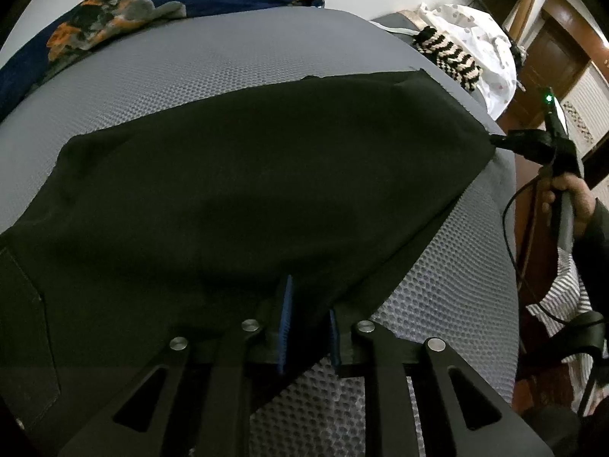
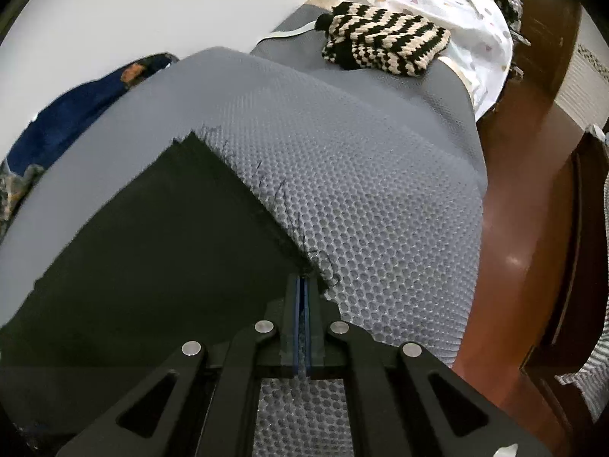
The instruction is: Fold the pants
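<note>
Covering your bed, a grey honeycomb mat (image 2: 380, 198) carries the black pants (image 1: 247, 198); right gripper (image 2: 303, 304) pinches their corner, left gripper (image 1: 308, 320) sits part-open, probably around the edge, above a reddish floor (image 2: 514, 228).

We see right gripper (image 2: 303, 304) pads pressed together on the near-right corner of the black pants (image 2: 152, 236), flat on the grey honeycomb mat (image 2: 380, 209). Striped knit (image 2: 380, 47) lies far right.
</note>
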